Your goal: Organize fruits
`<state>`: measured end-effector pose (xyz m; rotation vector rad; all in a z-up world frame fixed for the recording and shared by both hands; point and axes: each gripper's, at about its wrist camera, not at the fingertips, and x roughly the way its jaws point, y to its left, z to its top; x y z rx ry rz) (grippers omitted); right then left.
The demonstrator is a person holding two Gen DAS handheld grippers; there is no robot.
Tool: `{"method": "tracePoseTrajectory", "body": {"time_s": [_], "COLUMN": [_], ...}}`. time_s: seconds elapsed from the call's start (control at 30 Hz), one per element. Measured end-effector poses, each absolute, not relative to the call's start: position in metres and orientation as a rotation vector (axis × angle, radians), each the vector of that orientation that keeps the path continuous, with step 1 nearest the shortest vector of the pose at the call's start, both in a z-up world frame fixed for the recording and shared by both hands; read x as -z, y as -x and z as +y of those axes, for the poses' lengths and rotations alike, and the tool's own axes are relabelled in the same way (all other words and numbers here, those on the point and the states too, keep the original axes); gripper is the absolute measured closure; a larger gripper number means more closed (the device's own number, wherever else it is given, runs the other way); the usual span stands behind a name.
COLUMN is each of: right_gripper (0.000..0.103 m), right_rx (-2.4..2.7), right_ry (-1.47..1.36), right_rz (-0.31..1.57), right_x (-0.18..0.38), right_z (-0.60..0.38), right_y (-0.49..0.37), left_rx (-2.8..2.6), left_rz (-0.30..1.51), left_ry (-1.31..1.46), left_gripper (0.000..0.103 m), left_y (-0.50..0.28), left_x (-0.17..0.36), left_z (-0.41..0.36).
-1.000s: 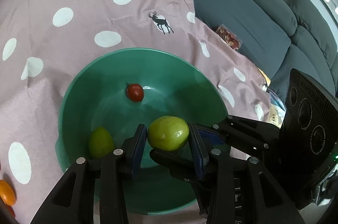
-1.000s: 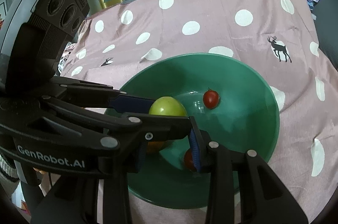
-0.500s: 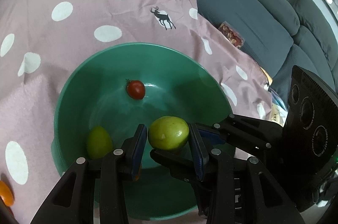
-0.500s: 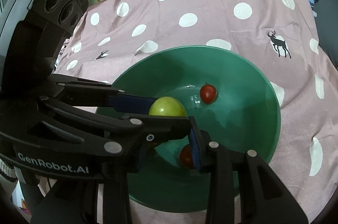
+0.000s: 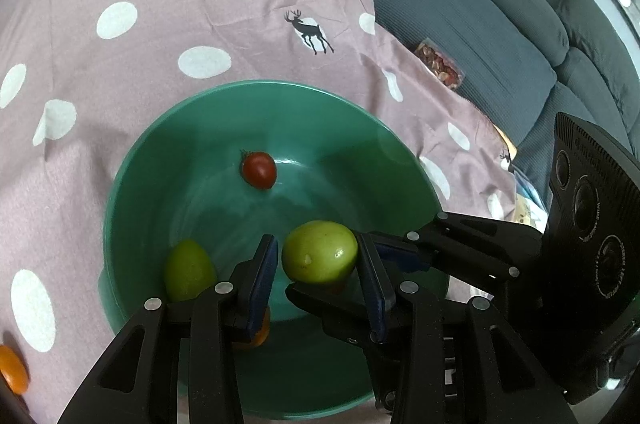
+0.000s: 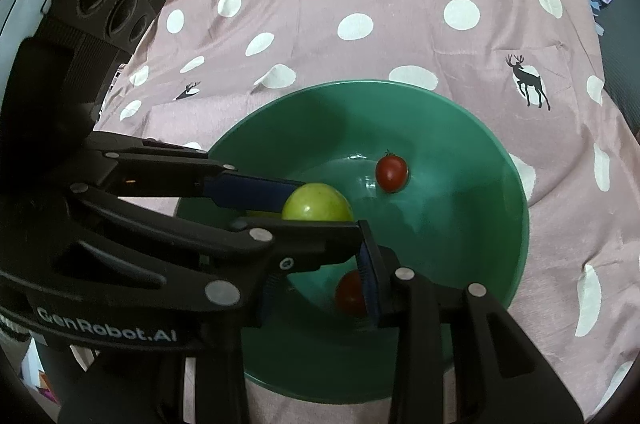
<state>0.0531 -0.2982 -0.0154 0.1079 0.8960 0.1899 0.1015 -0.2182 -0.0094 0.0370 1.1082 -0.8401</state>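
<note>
My left claw (image 5: 318, 266) is clamped on a green fruit (image 5: 319, 252) above the green bowl (image 5: 280, 95), toward its 6 o'clock rim. My right claw's (image 6: 320, 288) state cannot be determined. A red tomato (image 5: 259, 169) lies toward the bowl's 12 o'clock side.

Fruits (image 5: 259, 170) in bowl (image 5: 280, 91) on cloth (image 5: 160, 35), sofa (image 5: 480, 23) right

Left gripper (image 6: 316, 201) clamps green fruit (image 6: 318, 207) over green bowl (image 6: 480, 151); two red tomatoes inside.
</note>
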Motion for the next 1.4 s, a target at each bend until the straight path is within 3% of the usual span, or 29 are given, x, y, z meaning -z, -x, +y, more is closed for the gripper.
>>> {"method": "tracePoseTrajectory", "body": {"time_s": [1.4], "right_gripper": [0.065], "right_rx": [-0.208], "right_ry": [-0.066], "right_rz": [0.961], "right_x": [0.020], "right_z": [-0.290], "right_y": [-0.065], "left_rx": [0.806], "left_rz": [1.136], "left_ry": [-0.035], "left_gripper": [0.063], "left_y": [-0.106], "left_x": [0.013], "left_z": [-0.211]}}
